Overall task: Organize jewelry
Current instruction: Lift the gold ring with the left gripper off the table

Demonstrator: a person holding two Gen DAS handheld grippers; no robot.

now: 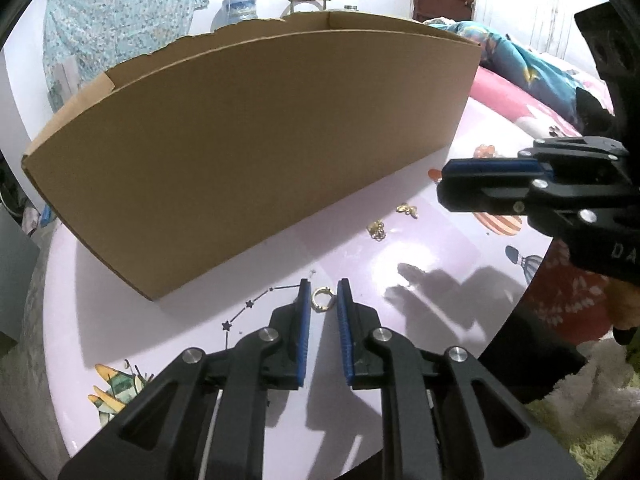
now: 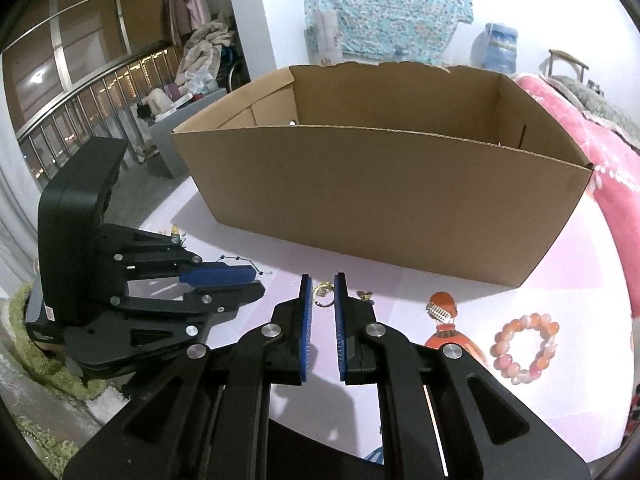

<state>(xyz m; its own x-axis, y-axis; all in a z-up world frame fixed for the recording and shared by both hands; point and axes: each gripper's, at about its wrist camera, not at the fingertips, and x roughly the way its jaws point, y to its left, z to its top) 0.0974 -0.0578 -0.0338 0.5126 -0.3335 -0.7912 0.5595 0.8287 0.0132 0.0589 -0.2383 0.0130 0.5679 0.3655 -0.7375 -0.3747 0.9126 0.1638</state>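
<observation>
Left hand-held gripper (image 1: 323,286) nearly clenched around small gold ring (image 1: 322,300), apparently ungripped; right hand-held gripper (image 2: 323,280) likewise over gold pendant (image 2: 322,294). Pads should be squared before lifting into cardboard box (image 1: 256,152).

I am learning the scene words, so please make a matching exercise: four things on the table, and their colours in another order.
Things:
1. bead bracelet
2. cardboard box
3. hair clip
4. small ring

Colours:
A. brown
B. gold
C. pink and orange
D. orange

Pairs: 1-C, 2-A, 3-D, 4-B
</observation>
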